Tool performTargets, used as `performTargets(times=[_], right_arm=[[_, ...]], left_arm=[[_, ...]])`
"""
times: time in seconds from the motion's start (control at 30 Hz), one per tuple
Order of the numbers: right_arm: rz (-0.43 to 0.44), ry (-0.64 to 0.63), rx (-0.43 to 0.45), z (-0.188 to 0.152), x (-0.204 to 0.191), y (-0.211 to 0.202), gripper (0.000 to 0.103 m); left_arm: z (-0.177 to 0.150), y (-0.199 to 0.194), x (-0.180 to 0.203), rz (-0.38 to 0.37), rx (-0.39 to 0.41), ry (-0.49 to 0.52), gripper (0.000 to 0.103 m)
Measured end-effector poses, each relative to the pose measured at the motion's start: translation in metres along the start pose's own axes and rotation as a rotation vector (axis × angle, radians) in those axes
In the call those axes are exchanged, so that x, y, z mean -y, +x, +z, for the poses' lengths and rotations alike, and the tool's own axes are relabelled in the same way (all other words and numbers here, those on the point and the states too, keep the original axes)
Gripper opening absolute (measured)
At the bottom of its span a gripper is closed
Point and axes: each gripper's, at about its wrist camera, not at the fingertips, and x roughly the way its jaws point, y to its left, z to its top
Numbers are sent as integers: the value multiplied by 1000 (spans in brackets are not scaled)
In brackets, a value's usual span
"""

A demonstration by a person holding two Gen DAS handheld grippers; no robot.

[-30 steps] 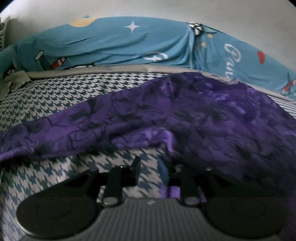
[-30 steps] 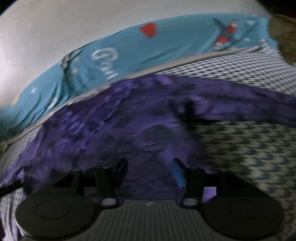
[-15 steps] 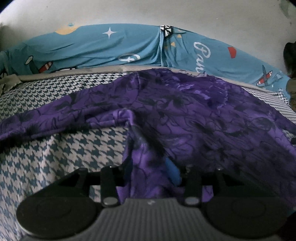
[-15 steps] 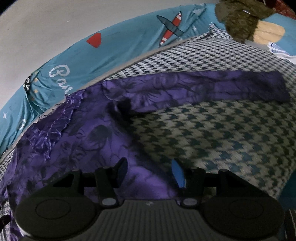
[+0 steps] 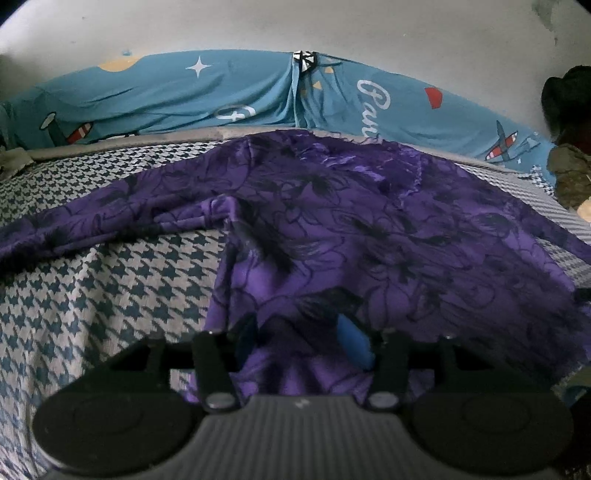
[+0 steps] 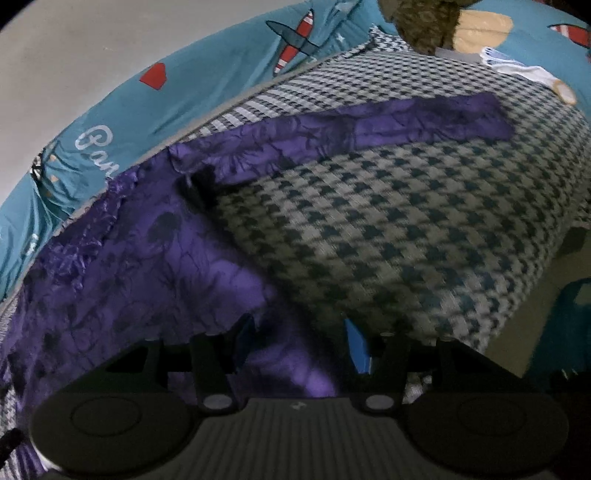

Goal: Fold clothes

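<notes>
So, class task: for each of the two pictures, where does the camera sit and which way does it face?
Left wrist: on the left tool, looking down over the purple top; the tool's fingers show, opening, cloth between.
Right wrist: on the right tool, over the top's edge and checked cover; fingers apart.
Shared: top, cover, blue sheet.

A houndstooth cover (image 5: 110, 295) spreads across the bed, bordered on its far side by a blue sheet (image 5: 229, 96) printed with planes and stars against a pale wall (image 5: 295, 26), while a brown plush toy (image 6: 424, 22) sits at the far right.
</notes>
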Motion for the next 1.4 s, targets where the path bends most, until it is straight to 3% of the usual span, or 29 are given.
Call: performTargets(times=[0.27, 0.6, 0.9, 1.13, 1.4], right_arm=[[34, -42, 69, -24, -9, -32, 53], [130, -192, -10, -64, -28, -53, 53], [217, -151, -143, -89, -30, -42, 53], [267, -26, -175, -87, -28, -19, 53], [256, -12, -158, -92, -40, -6, 51]], left_arm=[[-20, -26, 18, -53, 9, 40, 55], [-42, -47, 49, -136, -16, 123, 56], [-62, -49, 72, -204, -69, 220, 57], [-71, -45, 84, -252, -102, 269, 61], [-76, -36, 92, -278, -142, 294, 64]])
